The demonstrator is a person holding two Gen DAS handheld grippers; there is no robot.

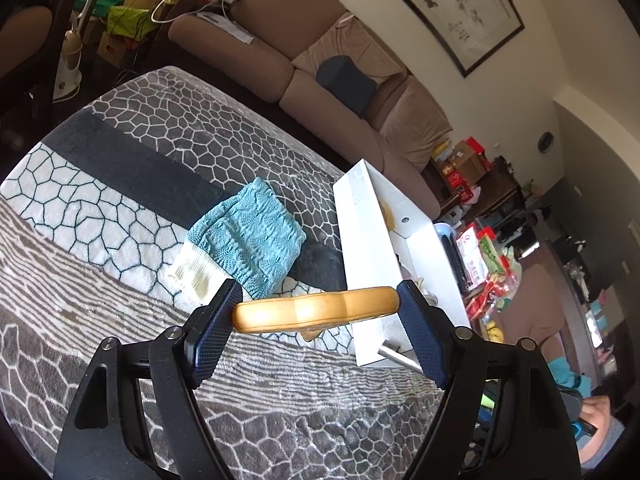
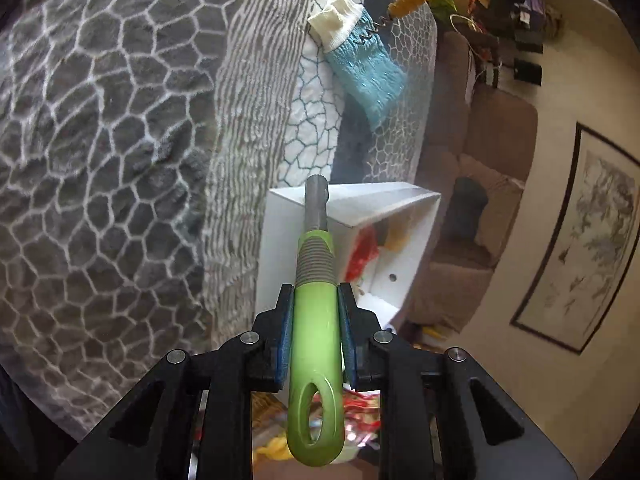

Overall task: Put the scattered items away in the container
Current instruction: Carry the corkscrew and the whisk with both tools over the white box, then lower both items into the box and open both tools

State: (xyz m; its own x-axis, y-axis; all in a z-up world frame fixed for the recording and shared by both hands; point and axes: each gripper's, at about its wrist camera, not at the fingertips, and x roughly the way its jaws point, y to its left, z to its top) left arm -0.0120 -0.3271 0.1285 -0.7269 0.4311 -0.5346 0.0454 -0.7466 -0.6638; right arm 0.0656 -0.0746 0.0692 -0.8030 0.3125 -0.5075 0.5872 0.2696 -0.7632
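Right wrist: tongs (image 2: 314, 312) clamp green handle (image 2: 316, 356).

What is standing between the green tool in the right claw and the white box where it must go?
Nothing visible blocks it. The right claw is shut on the green-handled tool, whose grey metal tip already overlaps the near rim of the white box. The box's open side faces the claw. The blue sock lies farther away on the rug.
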